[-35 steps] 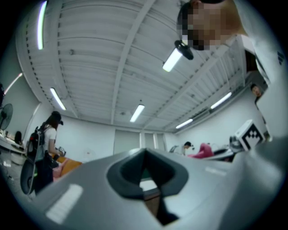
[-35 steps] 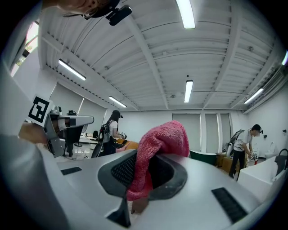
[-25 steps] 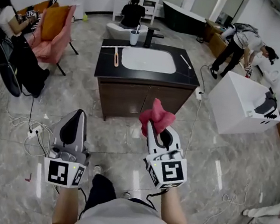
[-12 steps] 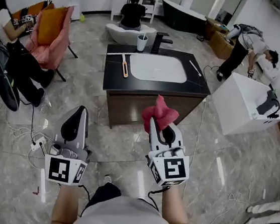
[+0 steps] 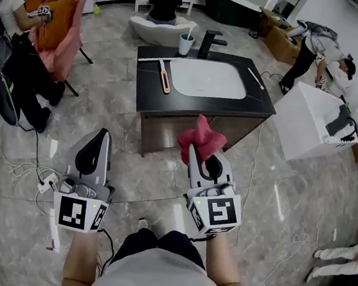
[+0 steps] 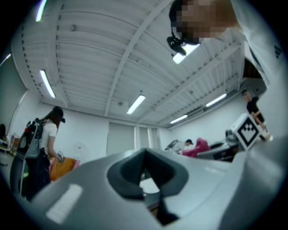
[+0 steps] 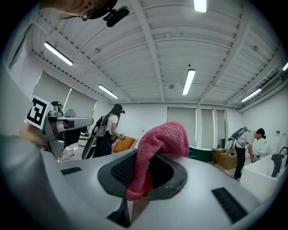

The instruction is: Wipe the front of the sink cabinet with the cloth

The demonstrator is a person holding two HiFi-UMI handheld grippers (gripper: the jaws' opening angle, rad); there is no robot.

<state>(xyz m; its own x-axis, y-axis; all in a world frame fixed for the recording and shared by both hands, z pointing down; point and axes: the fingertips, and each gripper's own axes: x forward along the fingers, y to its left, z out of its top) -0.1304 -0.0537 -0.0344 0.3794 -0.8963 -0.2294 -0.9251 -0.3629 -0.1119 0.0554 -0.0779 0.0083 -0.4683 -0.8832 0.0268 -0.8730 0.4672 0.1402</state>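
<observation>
Pink terry cloth: bunched in the clamped fingers of my right gripper, midair.
Left gripper: fingers together, empty.
Brown wooden sink cabinet front: closer than a second ago, cloth's short of it, wiping not started.

Fuzzy terry cloth, matt brown wood cabinet front — glossy, polished marble-look floor.

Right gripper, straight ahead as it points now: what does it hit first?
Most likely the brown front of the sink cabinet, met by the pink cloth clamped in the right gripper; the gap is hard to judge.
</observation>
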